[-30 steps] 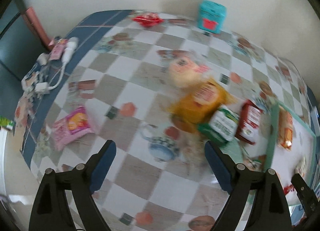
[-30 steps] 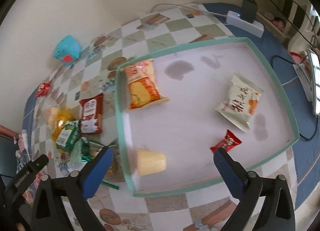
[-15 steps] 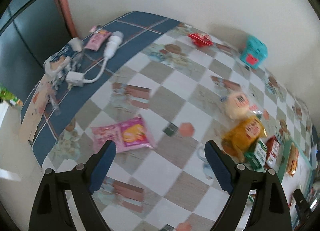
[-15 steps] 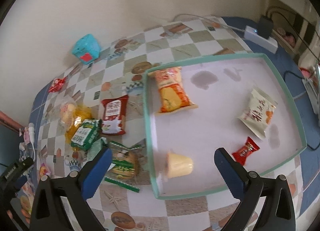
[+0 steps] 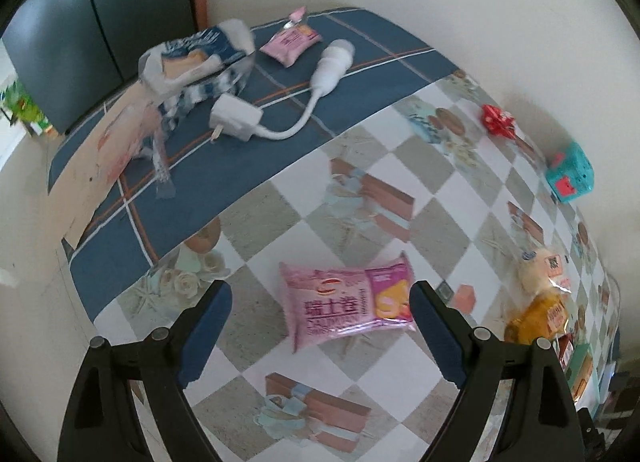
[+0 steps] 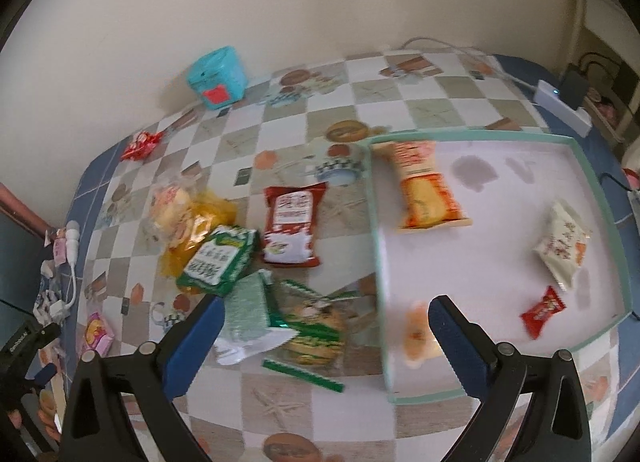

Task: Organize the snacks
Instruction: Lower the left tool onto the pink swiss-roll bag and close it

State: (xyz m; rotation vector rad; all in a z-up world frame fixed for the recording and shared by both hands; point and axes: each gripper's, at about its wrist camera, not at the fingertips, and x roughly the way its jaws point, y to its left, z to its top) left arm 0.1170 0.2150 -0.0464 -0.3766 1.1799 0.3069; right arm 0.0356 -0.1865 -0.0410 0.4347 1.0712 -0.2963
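Note:
My left gripper [image 5: 320,332] hangs open above a pink snack packet [image 5: 348,300] that lies flat on the checked tablecloth, between the two blue fingers but below them. My right gripper [image 6: 324,342] is open too, above a green-wrapped snack [image 6: 310,328] and the left wall of the teal-rimmed tray [image 6: 376,246]. In the tray lie an orange packet [image 6: 426,191], a cream packet [image 6: 564,248], a small red sweet [image 6: 542,312] and a blurred yellow cup [image 6: 418,336]. Left of the tray sit a red packet [image 6: 292,225], a green packet [image 6: 218,260] and yellow bags [image 6: 184,213].
A teal box [image 6: 218,75] stands by the wall, with a red wrapped sweet [image 6: 140,145] near it. On the blue cloth at the table's end lie a white charger and cable [image 5: 256,121], a small pink packet [image 5: 290,41] and a crumpled blue-white bag [image 5: 192,57]. A power strip [image 6: 564,107] sits at the far right.
The left gripper has swung left across the table, away from the snack pile, and now hangs over the pink packet. The right gripper has drifted left from the tray's middle to its left wall.

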